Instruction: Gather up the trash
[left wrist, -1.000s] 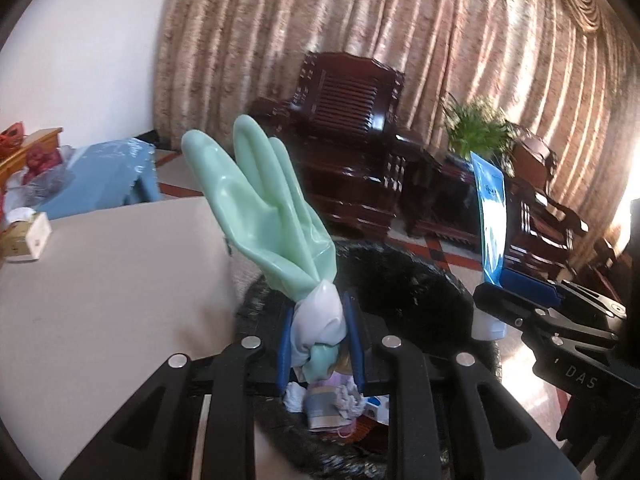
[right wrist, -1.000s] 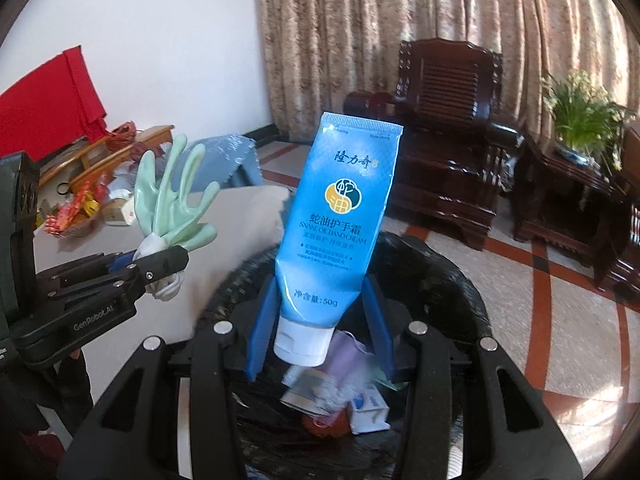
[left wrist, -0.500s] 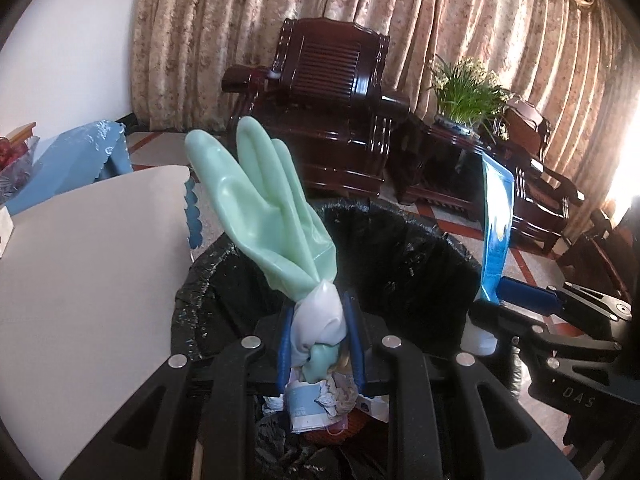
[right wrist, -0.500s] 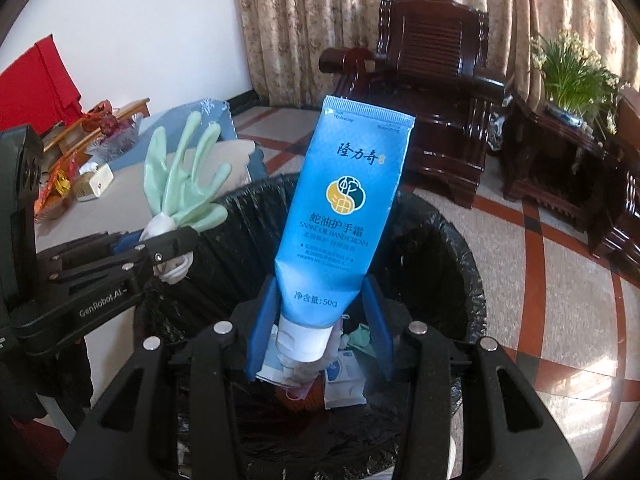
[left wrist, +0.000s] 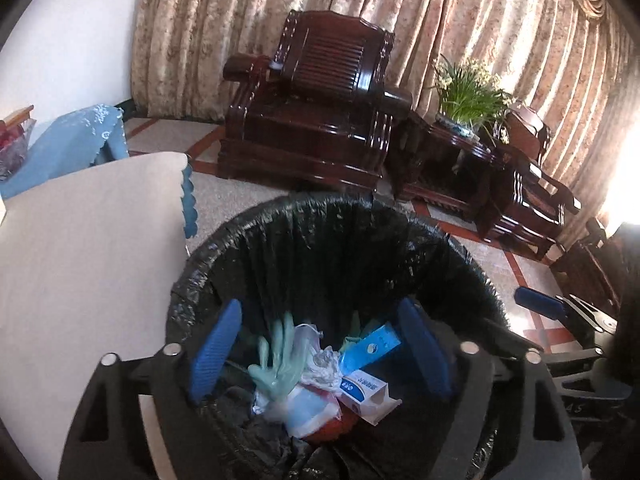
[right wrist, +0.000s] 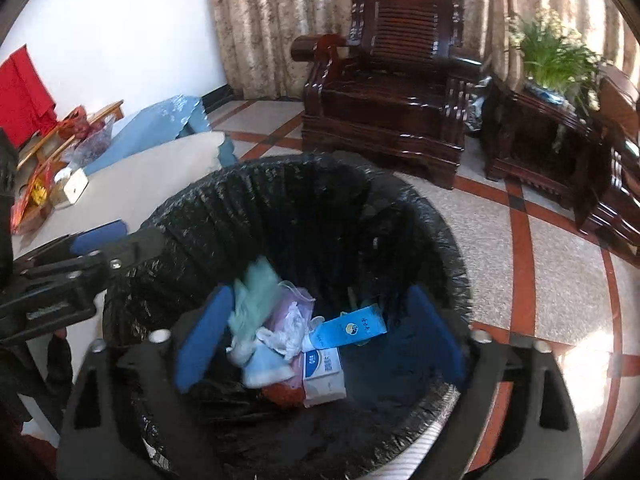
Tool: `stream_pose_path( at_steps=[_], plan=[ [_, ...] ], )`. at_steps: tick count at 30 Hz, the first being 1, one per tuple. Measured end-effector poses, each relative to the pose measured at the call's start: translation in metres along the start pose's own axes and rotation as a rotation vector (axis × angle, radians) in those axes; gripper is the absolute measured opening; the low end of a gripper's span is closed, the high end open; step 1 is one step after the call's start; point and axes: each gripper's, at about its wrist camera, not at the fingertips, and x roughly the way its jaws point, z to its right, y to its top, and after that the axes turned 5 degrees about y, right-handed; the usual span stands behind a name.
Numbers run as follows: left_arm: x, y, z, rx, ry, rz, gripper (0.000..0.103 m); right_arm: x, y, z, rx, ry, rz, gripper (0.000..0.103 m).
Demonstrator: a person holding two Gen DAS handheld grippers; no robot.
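- While both tools hang over the mouth of the trash bin [left wrist: 332,240], their jaws are opening and stand wide, with nothing pressed between the blue pads.
- The left tool [left wrist: 320,344] holds nothing; the green glove [left wrist: 276,364] lies below it on the heap inside the bin, fingers pointing up toward the far wall of the black liner.
- The right tool [right wrist: 320,332] holds nothing either; the blue tube [right wrist: 352,328] lies in the bin, tilted, resting on the other trash just beside a white box [right wrist: 324,376].
- In the right wrist view the glove [right wrist: 256,300] looks blurred, so its exact pose cannot be told there.
- Crumpled white paper [right wrist: 288,332] sits between the glove and the tube.
- In the left wrist view the tube [left wrist: 370,350] shows above the white box [left wrist: 366,394], with something red [left wrist: 328,426] beneath the pile.
- The bin stands on the floor just beside the edge of the bench [left wrist: 92,248], near that bench's far corner, where a blue scalloped cloth edge [left wrist: 187,200] hangs down.
- Each tool appears at the side of the other's view: the right one [left wrist: 540,306] and the left one [right wrist: 100,240].
- A dark wooden armchair [left wrist: 316,112] stands beyond the bin before the curtains [left wrist: 420,8].
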Motion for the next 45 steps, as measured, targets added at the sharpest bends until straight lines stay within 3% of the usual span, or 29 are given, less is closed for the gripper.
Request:
stream_pose_path(
  at_steps=[2, 8, 18, 30, 45],
  plan=[
    [-0.006, 0.004, -0.001, -0.007, 0.003, 0.009, 0.086, -0.007, 0.002, 0.003, 0.021, 0.005, 0.014, 0.096],
    [-0.042, 0.010, -0.010, -0.019, 0.047, 0.061, 0.091, -0.043, 0.012, -0.005, 0.029, 0.047, 0.097, 0.096],
    [-0.120, 0.008, -0.023, -0.025, 0.145, 0.121, 0.097, -0.111, 0.028, -0.056, -0.062, 0.155, 0.205, 0.098],
    [-0.202, -0.012, -0.031, -0.049, 0.237, 0.172, 0.097, -0.159, 0.028, -0.102, -0.110, 0.230, 0.231, 0.098],
    [-0.256, -0.027, -0.029, -0.070, 0.297, 0.253, 0.097, -0.191, 0.017, -0.133, -0.216, 0.222, 0.277, 0.098]
  ],
)
